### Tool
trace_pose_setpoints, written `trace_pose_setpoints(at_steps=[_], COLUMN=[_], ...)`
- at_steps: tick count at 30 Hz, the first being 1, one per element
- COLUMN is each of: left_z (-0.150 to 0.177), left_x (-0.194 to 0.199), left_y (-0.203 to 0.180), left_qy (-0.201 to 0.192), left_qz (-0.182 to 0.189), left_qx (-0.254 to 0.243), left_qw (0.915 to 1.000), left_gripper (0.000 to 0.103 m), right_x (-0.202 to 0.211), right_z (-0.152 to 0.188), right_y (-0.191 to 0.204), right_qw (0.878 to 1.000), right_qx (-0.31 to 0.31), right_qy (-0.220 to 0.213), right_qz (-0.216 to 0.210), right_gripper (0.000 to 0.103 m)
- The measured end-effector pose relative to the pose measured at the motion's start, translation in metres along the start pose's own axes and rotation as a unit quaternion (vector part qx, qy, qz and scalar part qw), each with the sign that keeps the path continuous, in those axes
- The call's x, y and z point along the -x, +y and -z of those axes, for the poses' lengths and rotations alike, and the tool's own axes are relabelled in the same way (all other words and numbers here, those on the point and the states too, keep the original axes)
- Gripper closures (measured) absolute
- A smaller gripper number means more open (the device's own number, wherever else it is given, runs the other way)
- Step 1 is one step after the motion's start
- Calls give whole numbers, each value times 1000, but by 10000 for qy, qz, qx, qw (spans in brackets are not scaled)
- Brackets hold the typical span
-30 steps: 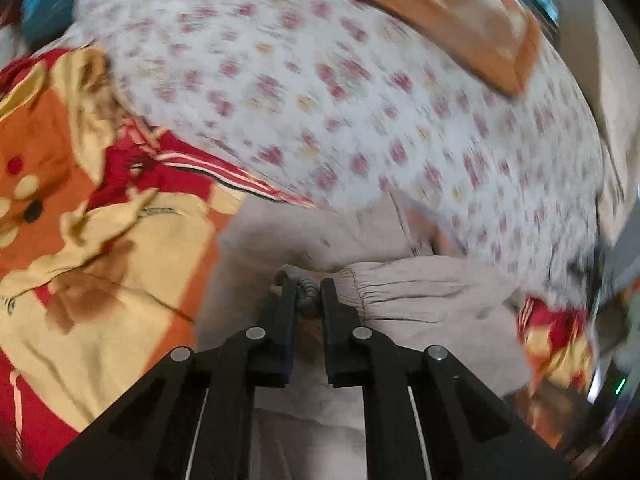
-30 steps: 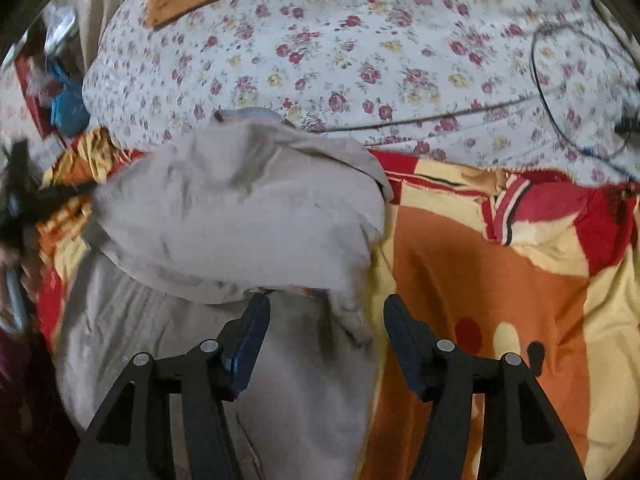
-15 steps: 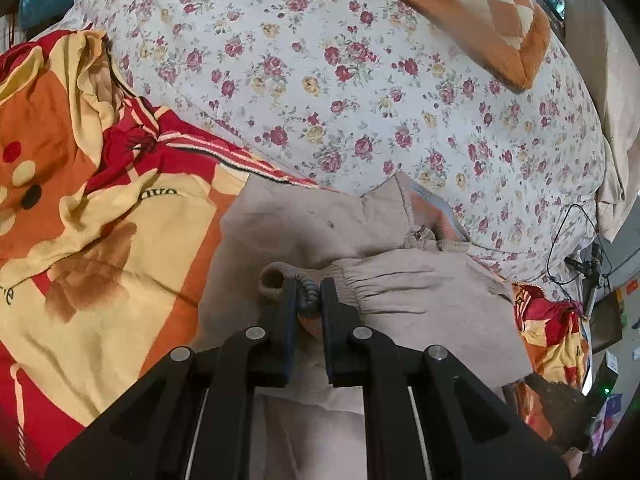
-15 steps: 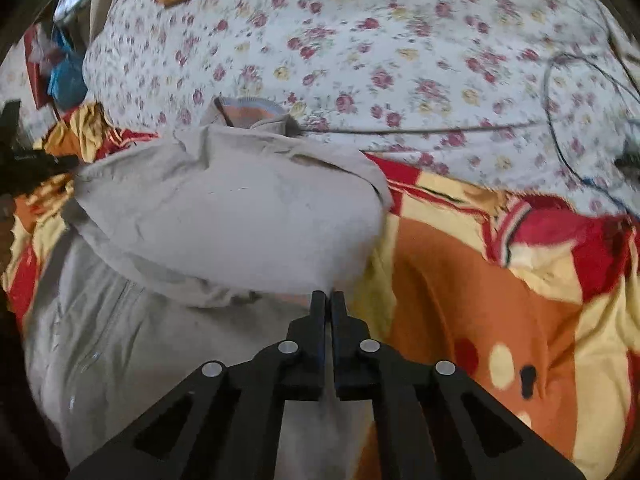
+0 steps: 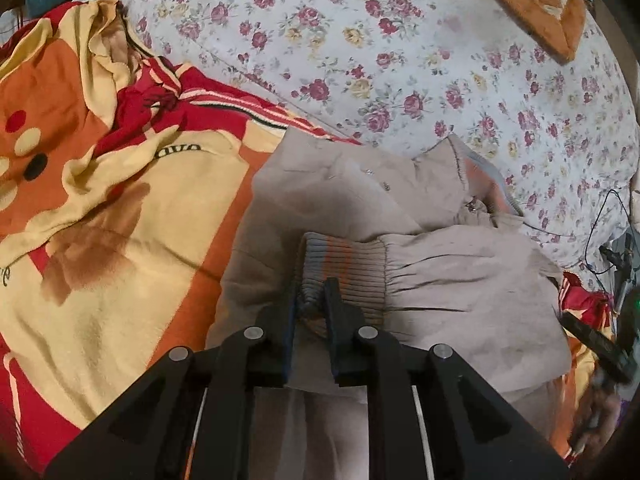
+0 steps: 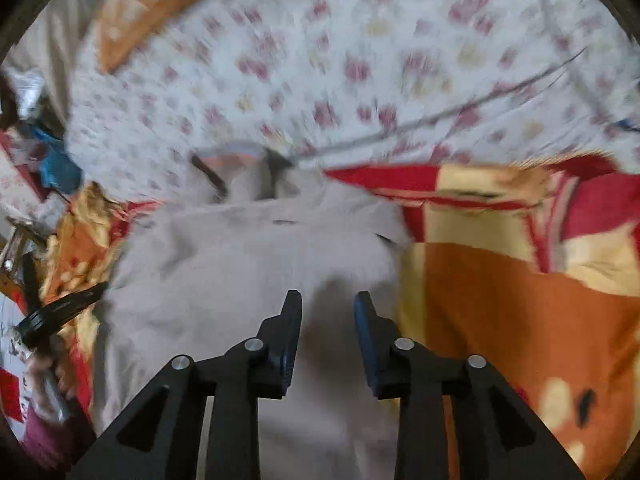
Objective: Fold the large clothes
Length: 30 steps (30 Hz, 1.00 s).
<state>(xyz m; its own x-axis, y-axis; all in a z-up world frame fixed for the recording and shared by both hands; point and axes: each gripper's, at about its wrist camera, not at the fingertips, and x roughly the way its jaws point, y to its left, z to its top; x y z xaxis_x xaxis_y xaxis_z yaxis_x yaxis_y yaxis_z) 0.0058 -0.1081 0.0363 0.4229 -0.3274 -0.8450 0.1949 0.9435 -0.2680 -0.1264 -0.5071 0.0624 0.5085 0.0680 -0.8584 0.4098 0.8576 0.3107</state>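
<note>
Sleeve cuff (image 5: 340, 268) is the thing the next move turns on: the ribbed, grey-and-orange end of the jacket's sleeve sits right between the jaws of the left gripper (image 5: 311, 300), which clench it. The sleeve (image 5: 460, 280) runs off to the right in the left wrist view, lying across the chest of the beige jacket (image 5: 340, 196), so its long axis crosses the body of the garment rather than following it. The jacket lies on the bright red, orange and yellow blanket (image 5: 100, 208) on the bed, with its collar toward the flowered sheet (image 5: 400, 60).

The left gripper is the nearer one, in contact with the cloth. The right gripper (image 6: 327, 308) hangs over the jacket's flat middle with its jaws released and nothing between them; its view is blurred. I judge the cuff only needs laying down on the jacket and letting go.

Compared with a second ago, the left gripper has come down closer to the jacket with the cuff, and its jaws have just been easing open slightly, though the cuff is still pinched. The right jaws, clamped together half a second back with no cloth visible between them, have just been opening again, and that gripper has swung sideways over the garment.
</note>
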Motion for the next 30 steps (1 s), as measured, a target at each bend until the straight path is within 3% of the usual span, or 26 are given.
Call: trace_pose_setpoints(at_steps=[3,5,7,10,11,13,15,17,20,21,22,23,26,28,30], left_z=[-2,-3,-4,-6,-6,-6,-6,-6,-5,-4,-3,-2,3,7,10], left_x=[-8,-11,-15,-18,-18,-19,-20,-20,-18,-17,-14,-11,4,7,-4], left_y=[2,2,0,-4,-4,-5,-4,-5,-3,-4,-4,-6,-14,-20,-27], left_qy=[60,61,64,74,66,57,40,23,43,43,47,56,7,-116,-22], left_qz=[-39,-50,-77,-139,-148,-133,-89,-85,-116,-133,-146,-142,-102,-206,-294], left_qx=[-5,-14,-28,-88,-110,-101,-87,-99,-64,-45,-50,-74,-301,-445,-553], left_qw=[10000,10000,9999,9998,9998,9998,9999,9999,9999,9999,9999,9999,9995,9987,9980], left_gripper=[87,85,82,82,82,82,82,82,82,82,82,82,78,53,52], right_x=[-30,-45,-66,-77,-73,-49,-26,-6,-7,-14,-20,-23,2,18,7], right_z=[-25,-47,-63,-71,-70,-61,-49,-30,-6,3,7,12,19,23,23], right_y=[-10,-30,-46,-56,-61,-67,-64,-52,-33,-28,-26,-21,-13,-20,-35], right_qw=[9993,9949,9910,9897,9886,9850,9869,9913,9938,9929,9922,9931,9981,9976,9978], right_qx=[-338,-968,-1326,-1359,-1436,-1665,-1510,-1205,-898,-893,-884,-842,-447,-559,-626], right_qy=[-103,-282,-171,-187,-238,-428,-443,-295,109,265,377,410,-96,-391,-212], right_qz=[124,-82,-119,414,384,-141,-359,-449,-652,-739,-794,-705,-401,-100,43], right_gripper=[77,76,76,73,73,72,61,39,31,33,51,84,94,102,102])
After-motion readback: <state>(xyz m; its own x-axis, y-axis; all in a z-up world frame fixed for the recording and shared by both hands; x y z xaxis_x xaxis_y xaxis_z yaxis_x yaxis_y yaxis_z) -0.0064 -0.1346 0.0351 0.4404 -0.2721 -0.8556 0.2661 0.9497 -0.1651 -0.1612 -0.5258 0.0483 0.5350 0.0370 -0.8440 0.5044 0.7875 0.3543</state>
